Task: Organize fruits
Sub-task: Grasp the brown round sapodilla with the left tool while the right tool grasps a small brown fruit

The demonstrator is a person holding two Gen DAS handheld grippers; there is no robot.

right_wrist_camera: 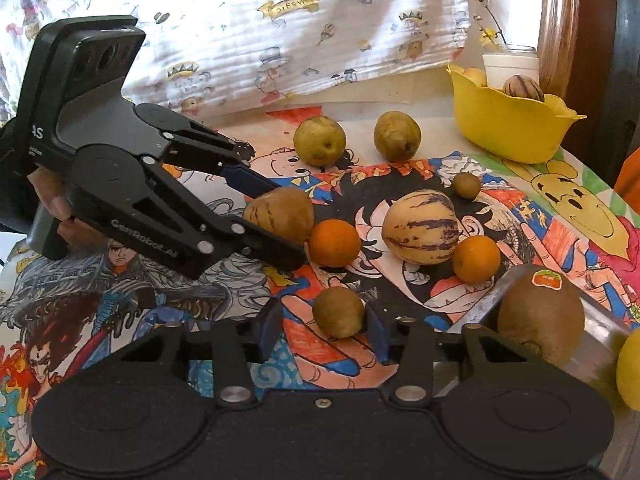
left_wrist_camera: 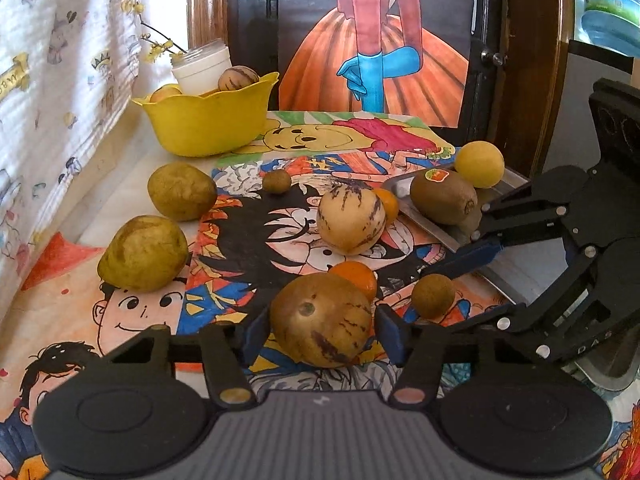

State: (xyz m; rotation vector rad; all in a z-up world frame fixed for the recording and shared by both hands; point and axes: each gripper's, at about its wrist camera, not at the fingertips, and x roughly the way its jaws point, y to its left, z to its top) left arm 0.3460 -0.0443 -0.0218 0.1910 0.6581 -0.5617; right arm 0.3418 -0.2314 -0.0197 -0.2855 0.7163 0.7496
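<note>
The left gripper (left_wrist_camera: 320,330) stood open around a brown streaked melon (left_wrist_camera: 320,320) on the cartoon mat (left_wrist_camera: 120,312), its pads just beside the fruit; whether they touched it I cannot tell. The right gripper (right_wrist_camera: 325,326) was likewise open around a small brown fruit (right_wrist_camera: 338,312). An orange (right_wrist_camera: 334,243) touched the melon. A yellow bowl (left_wrist_camera: 208,128) holding fruit sat well apart.

table surface (left_wrist_camera: 120,208) covered with overlapping hand-coloured cartoon drawings (left_wrist_camera: 280,216). a white cloth printed with small cartoon figures (right_wrist_camera: 240,20) hangs along one side, lit brightly from behind. at the far end, dark wooden furniture (left_wrist_camera: 520,60) with a rounded brown frame carries a poster of an orange skirt and blue glove (left_wrist_camera: 376,60).
</note>
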